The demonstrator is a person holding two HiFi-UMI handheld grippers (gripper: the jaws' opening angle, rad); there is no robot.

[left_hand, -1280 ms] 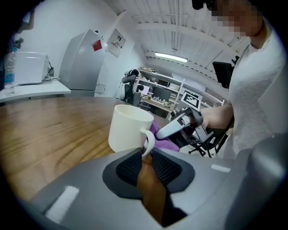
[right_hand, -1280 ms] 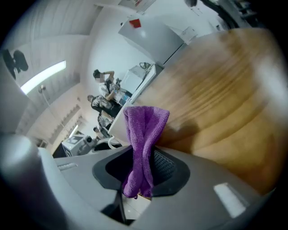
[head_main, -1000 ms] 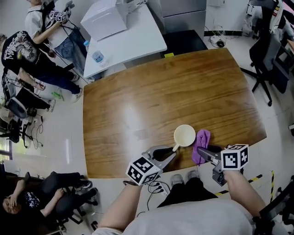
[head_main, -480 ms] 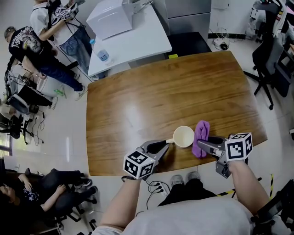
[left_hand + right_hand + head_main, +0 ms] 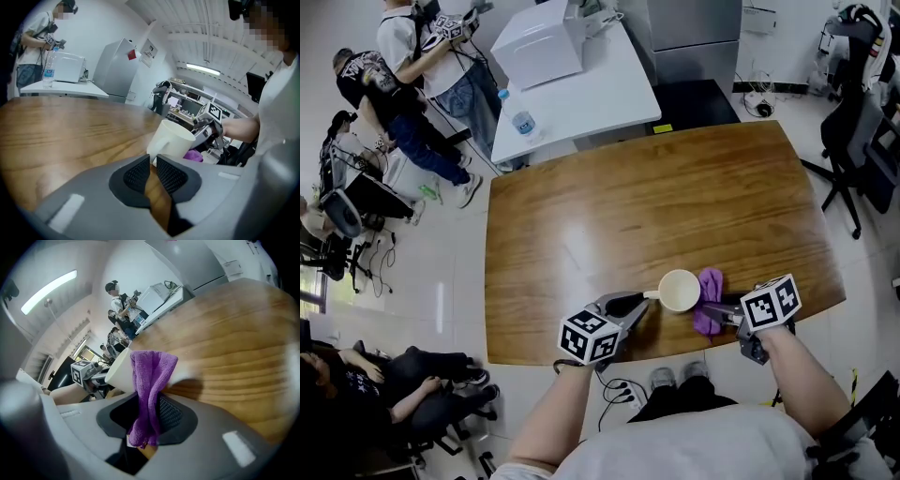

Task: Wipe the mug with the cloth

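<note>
the left gripper [image 5: 153, 160] has its jaws nearly together; they have just been closing, and the handle [image 5: 156, 149] of the mug [image 5: 171, 139] sits pinched between the tips of the ribbed pads [image 5: 171, 176]. bare wood shows through the narrow slit behind the tips. in the head view this left gripper [image 5: 645, 298] reaches in from the lower left and meets the handle [image 5: 652, 294] on the mug's left side.

the right gripper [image 5: 149, 401] is clamped on the cloth [image 5: 150, 376], a purple one. the fabric hangs bunched between the jaws, and its upper part lies against the side of the mug [image 5: 119, 371], up to the rim. from above, the right gripper [image 5: 714, 310] comes in from the lower right, with the cloth [image 5: 710, 283] touching the mug's right side.

the mug [image 5: 680, 291] is cream white and stands upright, mouth up, on the wooden table [image 5: 656, 197] close to its near edge, between the two grippers. beyond the table's far left corner stands a white table [image 5: 591, 94] with a water bottle [image 5: 523, 123] and a white box [image 5: 539, 42] on it. a person [image 5: 427, 52] stands beside it, and office chairs [image 5: 853, 141] stand to the right.
</note>
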